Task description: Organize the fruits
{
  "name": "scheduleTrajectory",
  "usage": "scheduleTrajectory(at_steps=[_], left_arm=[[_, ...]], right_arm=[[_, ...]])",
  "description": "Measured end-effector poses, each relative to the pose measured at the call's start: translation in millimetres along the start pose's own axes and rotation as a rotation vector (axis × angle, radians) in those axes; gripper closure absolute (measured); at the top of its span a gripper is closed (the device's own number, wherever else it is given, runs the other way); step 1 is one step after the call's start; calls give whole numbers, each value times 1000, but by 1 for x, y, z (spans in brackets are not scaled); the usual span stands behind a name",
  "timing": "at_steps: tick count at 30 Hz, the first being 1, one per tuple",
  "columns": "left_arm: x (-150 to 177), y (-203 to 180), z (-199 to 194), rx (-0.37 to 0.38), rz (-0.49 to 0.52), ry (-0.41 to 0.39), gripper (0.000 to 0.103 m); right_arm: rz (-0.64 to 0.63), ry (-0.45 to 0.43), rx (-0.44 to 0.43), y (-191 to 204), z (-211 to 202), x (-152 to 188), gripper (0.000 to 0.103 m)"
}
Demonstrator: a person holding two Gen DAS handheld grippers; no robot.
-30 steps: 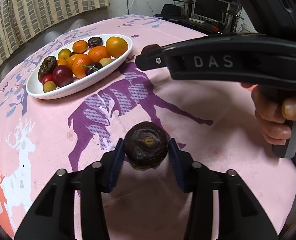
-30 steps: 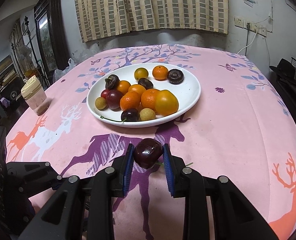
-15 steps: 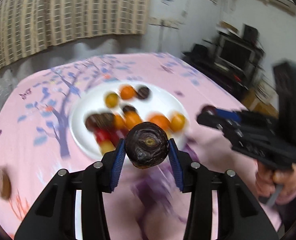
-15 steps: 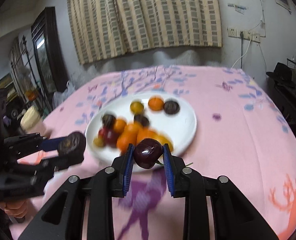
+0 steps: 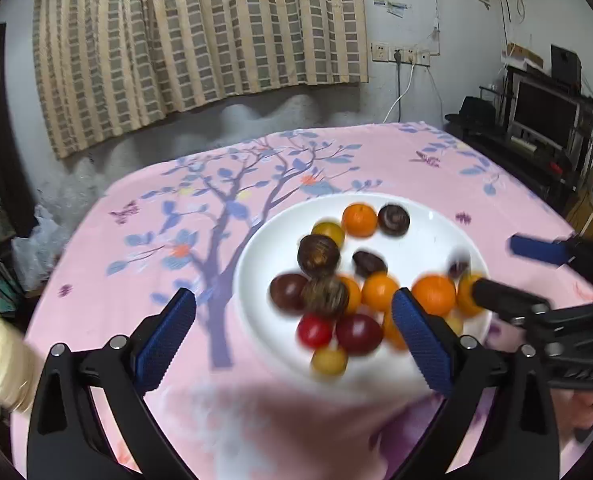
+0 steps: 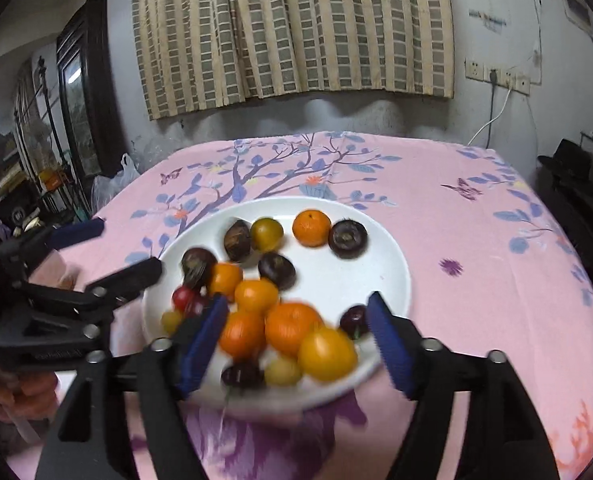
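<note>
Fruits lie heaped on the white plate in the middle of the pink tablecloth: oranges, yellow ones, red ones and dark purple-brown ones, most of them on the near half. A second ago the left gripper pinched a dark wrinkled fruit low over the deer print and the right gripper pinched a dark red cherry; both pairs of jaws are now opening, spread wide with nothing pressed between the blue pads. The wrinkled fruit shows blurred among the pile, touching a plum-coloured one, and the cherry sits on the plate's near right part, just inside the right-hand pad in the right wrist view; whether either has settled I cannot tell, since the near fruits are smeared. Both grippers have come from the bare cloth to above the plate's near edge, one at each side. A hand grips the left tool's handle
</note>
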State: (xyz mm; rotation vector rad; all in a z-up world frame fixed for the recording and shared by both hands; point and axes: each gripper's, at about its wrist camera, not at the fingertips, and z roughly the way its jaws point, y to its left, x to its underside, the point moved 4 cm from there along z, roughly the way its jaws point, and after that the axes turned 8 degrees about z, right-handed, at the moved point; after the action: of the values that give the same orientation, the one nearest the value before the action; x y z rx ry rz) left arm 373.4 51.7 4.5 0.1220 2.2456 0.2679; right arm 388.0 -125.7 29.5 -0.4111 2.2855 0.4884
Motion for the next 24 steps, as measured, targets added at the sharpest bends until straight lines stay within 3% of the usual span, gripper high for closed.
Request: scheduleTrajectory(at_steps=[3,9,11,15,24], left_arm=[[24,1,-30,-5,-14,-11,5],[82,-1,-72,31,-53,-5,5],[95,-2,-77,35,-58,31,5],[110,-5,-87,23,-55,25,5],[117,0,-92,6,-66,14,5]], right_arm=[[-10,-5,-22,5,-26,29,4],[-68,70,31,16,-44,85,4],[-98,65,41,23,-49,92,4],[-148,38,75,30,-56,97,4],[-84,34,69,16,-65,96,4]])
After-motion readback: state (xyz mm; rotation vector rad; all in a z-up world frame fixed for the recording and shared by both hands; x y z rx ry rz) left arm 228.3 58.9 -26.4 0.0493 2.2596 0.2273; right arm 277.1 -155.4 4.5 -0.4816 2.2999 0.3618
